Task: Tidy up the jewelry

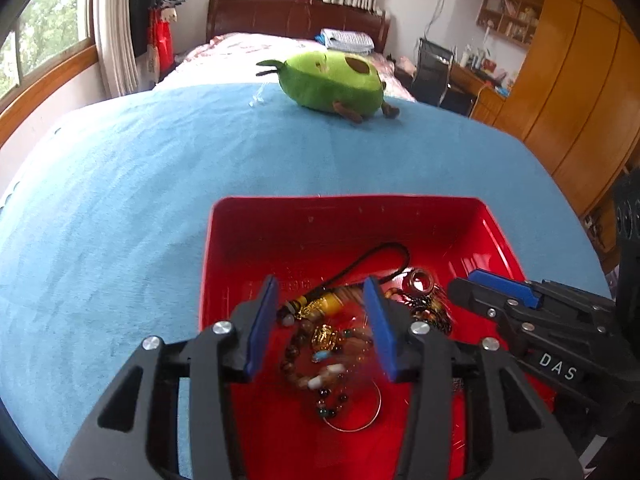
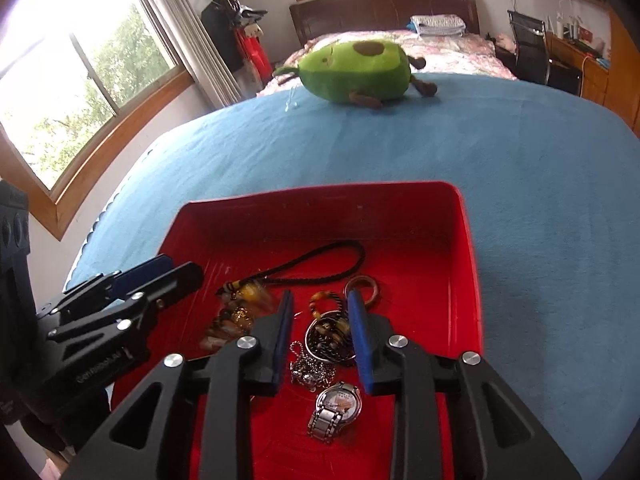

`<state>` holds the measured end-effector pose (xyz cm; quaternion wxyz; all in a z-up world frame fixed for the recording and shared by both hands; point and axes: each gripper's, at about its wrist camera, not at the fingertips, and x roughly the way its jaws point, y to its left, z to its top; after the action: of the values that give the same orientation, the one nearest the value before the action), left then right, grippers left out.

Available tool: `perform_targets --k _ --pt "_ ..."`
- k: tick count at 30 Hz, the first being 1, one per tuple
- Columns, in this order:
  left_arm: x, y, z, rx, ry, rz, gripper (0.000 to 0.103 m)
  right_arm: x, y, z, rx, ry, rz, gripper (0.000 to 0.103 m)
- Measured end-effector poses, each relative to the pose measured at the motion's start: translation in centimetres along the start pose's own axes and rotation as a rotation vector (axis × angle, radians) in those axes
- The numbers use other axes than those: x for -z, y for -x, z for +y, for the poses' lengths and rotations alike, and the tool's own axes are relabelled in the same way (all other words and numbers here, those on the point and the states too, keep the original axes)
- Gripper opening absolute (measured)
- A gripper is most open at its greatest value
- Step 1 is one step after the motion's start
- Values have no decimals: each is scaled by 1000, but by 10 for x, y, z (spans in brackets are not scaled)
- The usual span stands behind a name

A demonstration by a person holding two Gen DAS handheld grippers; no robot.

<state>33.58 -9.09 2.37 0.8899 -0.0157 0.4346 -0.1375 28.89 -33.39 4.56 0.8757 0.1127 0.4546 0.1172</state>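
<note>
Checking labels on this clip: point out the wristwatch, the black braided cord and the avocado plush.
wristwatch [image 2: 339, 400], right wrist view, on its dial.
black braided cord [image 2: 352, 246], right wrist view, top of the loop.
avocado plush [image 1: 332, 82], left wrist view, green body.

Red tray [image 2: 464, 240], blue cloth [image 2: 520, 152], green plush [image 2: 352, 72], silver watch [image 2: 338, 404].

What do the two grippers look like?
Both are black plastic with flat blue pads and round silver screws. The left gripper shows triangle cut-outs in its frame, like the right gripper. White letters "DAS" mark the right one's side.
</note>
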Motion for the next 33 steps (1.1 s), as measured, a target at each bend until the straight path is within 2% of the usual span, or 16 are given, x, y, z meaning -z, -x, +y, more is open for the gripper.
perform_targets --k 4,9,14,19,21,26,33 --pt "4 18 -1 16 1 -25 46 7 22 -3 14 -13 -37 31" --pt "9 36 -7 -8 -19 -60 66 13 46 -2 54 -7 -88 45" --pt "19 53 -8 -19 -19 -83 75 21 60 -2 80 1 -111 53" --pt "26 67 -2 -27 -13 -100 85 30 73 -5 115 -4 -127 76" --pt "30 73 3 -33 -2 -107 89 33 78 -9 137 -11 -139 84" --pt "42 90 18 -59 32 -138 92 43 90 -16 173 -26 -155 99" --pt "67 114 26 -93 62 -173 96 64 100 -16 195 -25 -137 99"
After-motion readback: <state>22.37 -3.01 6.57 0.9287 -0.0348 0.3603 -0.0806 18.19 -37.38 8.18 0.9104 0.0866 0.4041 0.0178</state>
